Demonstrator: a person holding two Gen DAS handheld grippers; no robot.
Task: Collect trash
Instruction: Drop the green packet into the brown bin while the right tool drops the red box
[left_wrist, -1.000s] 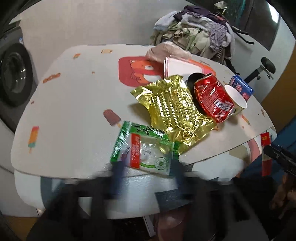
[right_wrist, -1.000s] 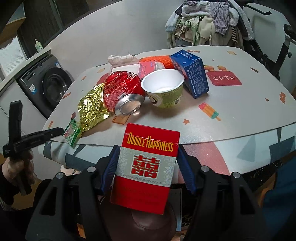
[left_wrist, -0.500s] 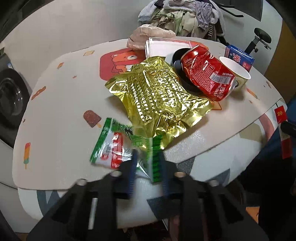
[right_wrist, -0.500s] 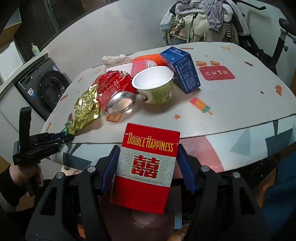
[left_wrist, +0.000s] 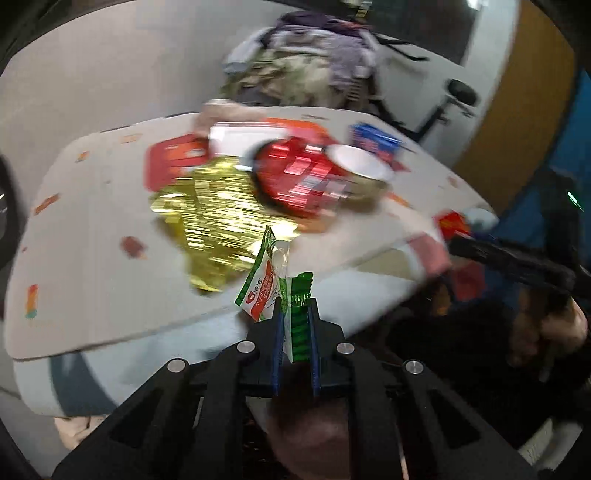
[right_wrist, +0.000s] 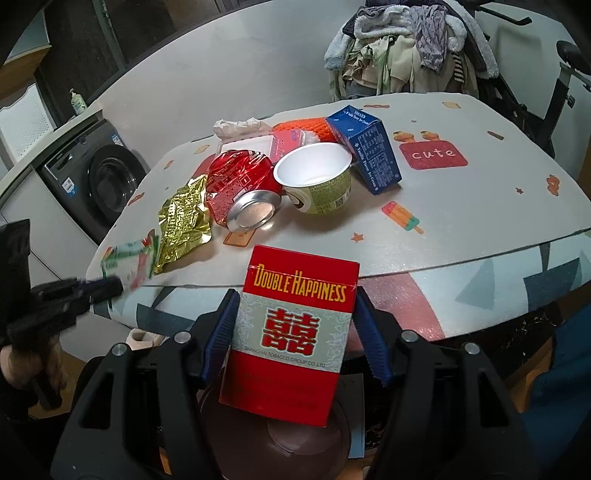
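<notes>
Pinching a green wrapper (left_wrist: 275, 280), left gripper (left_wrist: 294, 345) has it clamped, lifted off the surface (left_wrist: 92, 266) edge. Right gripper (right_wrist: 293, 341) clamped on a red pack (right_wrist: 291, 328), held below the surface. Foil bag (left_wrist: 214, 221), can (right_wrist: 238, 192), cup (right_wrist: 317, 177) lie ahead of both.

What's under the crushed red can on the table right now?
The crushed red can lies on its side, its rim over an orange print on the table, its far side against the gold foil wrapper. Whatever lies beneath its body is hidden.
</notes>
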